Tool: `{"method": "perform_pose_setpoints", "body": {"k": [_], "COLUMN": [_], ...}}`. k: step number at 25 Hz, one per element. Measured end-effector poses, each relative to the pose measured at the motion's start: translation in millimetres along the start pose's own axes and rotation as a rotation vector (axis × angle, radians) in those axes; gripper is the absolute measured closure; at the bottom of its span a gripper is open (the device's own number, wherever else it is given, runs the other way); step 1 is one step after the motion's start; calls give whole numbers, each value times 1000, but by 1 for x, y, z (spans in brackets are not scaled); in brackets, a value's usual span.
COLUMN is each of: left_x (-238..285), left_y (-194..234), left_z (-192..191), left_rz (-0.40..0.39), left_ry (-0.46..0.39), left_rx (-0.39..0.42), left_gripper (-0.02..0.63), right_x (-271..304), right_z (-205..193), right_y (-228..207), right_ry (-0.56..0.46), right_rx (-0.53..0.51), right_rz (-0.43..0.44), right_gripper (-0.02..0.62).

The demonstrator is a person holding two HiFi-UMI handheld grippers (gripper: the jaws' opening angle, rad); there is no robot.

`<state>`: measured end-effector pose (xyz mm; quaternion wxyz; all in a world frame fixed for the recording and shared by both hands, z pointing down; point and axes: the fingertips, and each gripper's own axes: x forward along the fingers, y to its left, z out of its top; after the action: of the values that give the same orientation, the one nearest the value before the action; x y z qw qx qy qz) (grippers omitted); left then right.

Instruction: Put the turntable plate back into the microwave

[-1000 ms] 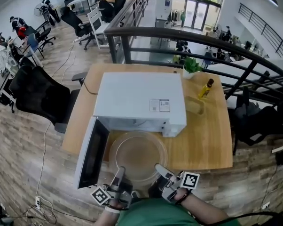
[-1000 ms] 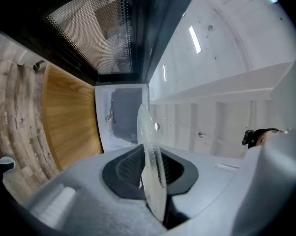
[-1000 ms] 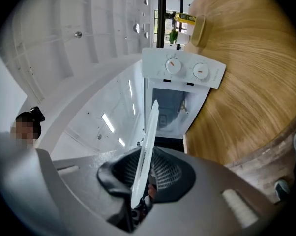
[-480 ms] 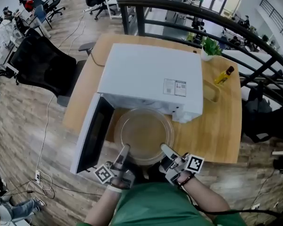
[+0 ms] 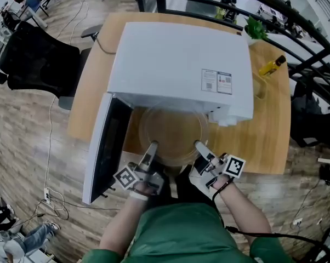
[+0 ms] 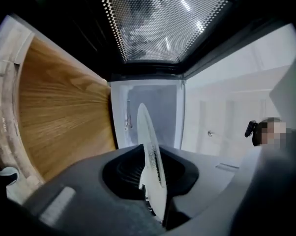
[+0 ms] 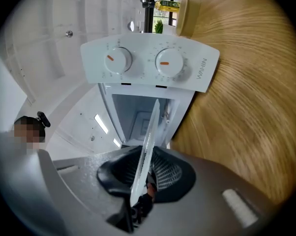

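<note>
While we hold the plate [image 5: 173, 131] at the microwave [image 5: 178, 59] mouth, left gripper [image 5: 152, 146] and right gripper [image 5: 198, 145] each have fingers [image 5: 149, 153] closed on its near rim; uneven advance could knock it against the door [image 5: 106, 147] or frame.

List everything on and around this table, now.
microwave: one, white, mid-table
door: one, dark, open to the left
plate: one, clear glass, at the microwave's opening
table: one, wood, under the microwave
bottle: one, yellow, table's far right
plant: one, green, table's far corner
chair: one, black, left of table
left gripper: one, grey, shut on plate's near rim
right gripper: one, grey, shut on plate's near rim
</note>
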<state>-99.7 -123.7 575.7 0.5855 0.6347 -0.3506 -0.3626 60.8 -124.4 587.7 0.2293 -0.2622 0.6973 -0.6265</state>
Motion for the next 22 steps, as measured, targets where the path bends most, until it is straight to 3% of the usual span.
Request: {"method": "perform_pose_setpoints", "body": {"k": [22], "left_x": [43], "left_y": [56], "left_z": [40], "left_rz": [4], "left_ry": [-45], "left_rx": [-38], "left_gripper": [557], "right_x": [54], "right_z": [32], "right_y": [-54], "right_ry": [0], "right_rx": [-19], "right_rz": [-39], "right_gripper": [532]}}
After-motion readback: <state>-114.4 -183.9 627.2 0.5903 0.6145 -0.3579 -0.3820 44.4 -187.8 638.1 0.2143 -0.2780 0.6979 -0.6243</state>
